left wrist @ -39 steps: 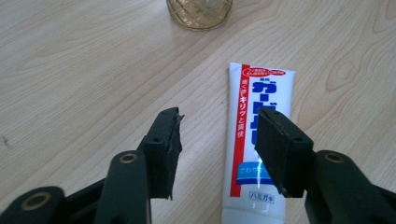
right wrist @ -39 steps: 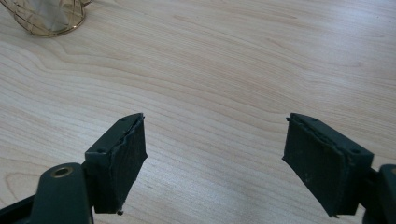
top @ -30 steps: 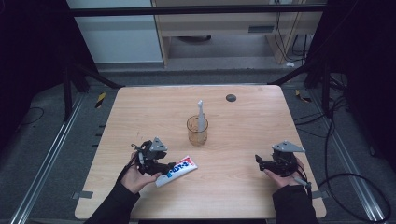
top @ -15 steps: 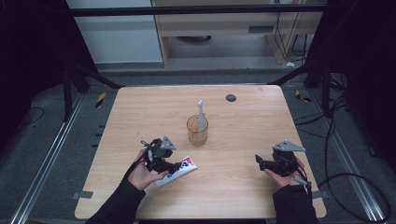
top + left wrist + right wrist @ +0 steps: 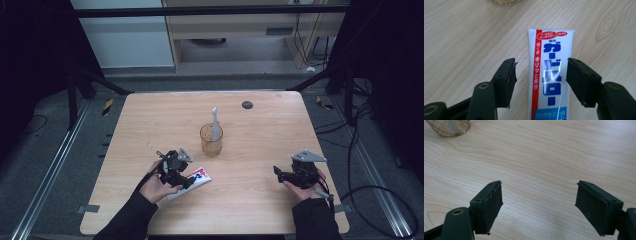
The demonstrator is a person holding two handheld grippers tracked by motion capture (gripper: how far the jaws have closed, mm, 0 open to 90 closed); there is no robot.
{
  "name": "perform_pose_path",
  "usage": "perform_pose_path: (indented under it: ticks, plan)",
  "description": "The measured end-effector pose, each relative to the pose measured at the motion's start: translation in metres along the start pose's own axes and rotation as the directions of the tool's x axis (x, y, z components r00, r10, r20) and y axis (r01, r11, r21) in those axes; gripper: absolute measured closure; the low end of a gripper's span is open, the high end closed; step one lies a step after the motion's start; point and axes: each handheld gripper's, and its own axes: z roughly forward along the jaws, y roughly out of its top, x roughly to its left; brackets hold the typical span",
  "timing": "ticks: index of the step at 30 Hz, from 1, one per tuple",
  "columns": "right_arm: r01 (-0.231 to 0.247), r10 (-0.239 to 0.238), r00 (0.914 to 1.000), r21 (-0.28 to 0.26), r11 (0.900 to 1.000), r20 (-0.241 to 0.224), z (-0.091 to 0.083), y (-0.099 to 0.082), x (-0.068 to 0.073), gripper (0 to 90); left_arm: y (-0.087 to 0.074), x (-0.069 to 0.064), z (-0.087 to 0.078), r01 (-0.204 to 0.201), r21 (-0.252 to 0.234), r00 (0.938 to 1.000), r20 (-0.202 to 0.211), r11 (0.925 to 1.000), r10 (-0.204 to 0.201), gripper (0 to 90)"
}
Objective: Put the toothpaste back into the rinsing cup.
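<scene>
Glossy flat toothpaste tube [image 5: 551, 75], left claw [image 5: 540, 82] astride

white tube [image 5: 552, 75] (blue lettering, red stripe)

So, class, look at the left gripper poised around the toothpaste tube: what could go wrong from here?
1. The left gripper is open astride the toothpaste tube, with a wider gap on one side; closing might push the tube sideways.
2. The tube looks soft and flat on the table; the jaws may squash it or scrape the wood.
3. The cup with a toothbrush stands close ahead; a lift could knock it.
</scene>
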Motion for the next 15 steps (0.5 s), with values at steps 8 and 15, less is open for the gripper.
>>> perform_pose_path:
  ticks: [8,15]
  plan:
    - [-0.002,0.002,1.0000,0.003,1.0000,-0.002,-0.0001,-0.0006,-0.0016,21.3,-0.0005,-0.0029,0.0035,-0.022,0.048,0.9997,0.008,0.9986,0.022,39.8]
    - [0.003,-0.003,1.0000,0.006,1.0000,-0.001,0.0011,-0.0011,-0.0019,21.4,-0.0001,-0.0042,0.0053,-0.041,0.075,0.9991,0.018,0.9963,0.039,39.0]
